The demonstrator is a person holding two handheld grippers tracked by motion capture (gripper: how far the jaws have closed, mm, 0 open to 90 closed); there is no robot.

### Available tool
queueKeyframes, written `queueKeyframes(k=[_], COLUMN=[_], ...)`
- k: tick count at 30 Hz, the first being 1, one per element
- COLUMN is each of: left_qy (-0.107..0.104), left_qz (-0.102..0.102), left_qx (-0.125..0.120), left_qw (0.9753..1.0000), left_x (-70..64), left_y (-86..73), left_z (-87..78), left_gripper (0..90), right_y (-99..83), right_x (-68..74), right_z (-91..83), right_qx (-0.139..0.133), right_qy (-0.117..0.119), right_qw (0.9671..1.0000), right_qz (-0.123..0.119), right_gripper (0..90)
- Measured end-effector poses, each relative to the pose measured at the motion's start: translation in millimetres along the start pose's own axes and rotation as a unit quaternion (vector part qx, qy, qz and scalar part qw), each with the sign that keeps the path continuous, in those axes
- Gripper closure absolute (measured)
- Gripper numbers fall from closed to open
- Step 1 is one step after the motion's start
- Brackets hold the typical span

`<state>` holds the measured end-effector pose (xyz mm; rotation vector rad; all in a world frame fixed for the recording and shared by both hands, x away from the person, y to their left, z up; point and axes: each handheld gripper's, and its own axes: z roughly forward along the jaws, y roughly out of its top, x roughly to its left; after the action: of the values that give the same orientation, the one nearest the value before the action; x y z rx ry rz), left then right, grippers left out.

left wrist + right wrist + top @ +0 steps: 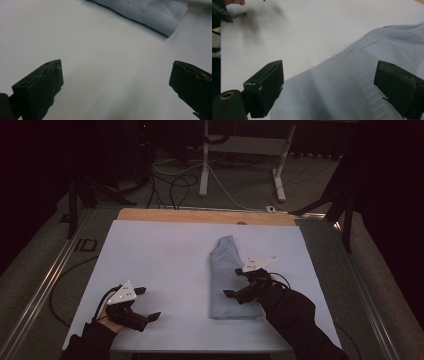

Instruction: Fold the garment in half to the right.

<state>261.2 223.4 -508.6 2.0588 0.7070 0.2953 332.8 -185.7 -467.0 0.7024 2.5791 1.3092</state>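
Forearms in dark sleeves, two, entering from the near edge of the high view, one to each claw. Counter (165,255): largest item, flat top under a pale sheet, bare wooden strip along the far edge; dark floor with loose cables and white desk legs (204,165) beyond. Garment (226,275): light blue-grey cloth, folded into a long narrow strip, lying flat on the counter right of centre, running from the near edge toward the far side, narrowing at the far end; fine ribbed weave and a dotted seam line visible in the right gripper view (372,75); one folded corner visible at the top of the left gripper view (150,12). Right claw (236,282): over the near half of the garment at its right-hand edge, jaws spread wide with cloth below and between them; whether they touch the cloth cannot be told. Left claw (148,304): near the left front corner of the counter, well apart from the garment, jaws spread wide over bare sheet, gripping nothing. Grey three-cornered plates: one atop each claw.
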Motion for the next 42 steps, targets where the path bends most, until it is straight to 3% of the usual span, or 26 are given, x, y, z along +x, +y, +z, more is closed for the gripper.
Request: queueKeyframes(k=[18, 22, 30, 42], left_qy=[0.001, 0.002, 0.002, -0.003], left_qz=[0.005, 0.005, 0.007, 0.015], left_qx=[0.001, 0.000, -0.001, -0.006], left_qw=[1.0000, 1.0000, 1.0000, 0.9999], left_x=[-0.8, -0.6, -1.3, -0.5], left_y=[0.3, 0.5, 0.4, -0.6], left_z=[-1.4, -1.6, -1.9, -4.5], left_gripper=[0.4, 0.4, 0.4, 0.4], right_y=[-9.7, -18.8, -42.7, -79.7], right_x=[-12.2, -12.1, -16.7, -23.8], right_z=[-27.4, -32.1, -45.0, -57.8], right_qx=[-0.027, -0.026, -0.039, -0.030], right_qy=[-0.027, -0.031, -0.047, -0.077], right_qw=[0.9993, 0.9992, 0.9978, 0.9957], right_qz=[0.004, 0.001, 0.023, 0.042], right_gripper=[9.3, 9.3, 9.3, 9.3])
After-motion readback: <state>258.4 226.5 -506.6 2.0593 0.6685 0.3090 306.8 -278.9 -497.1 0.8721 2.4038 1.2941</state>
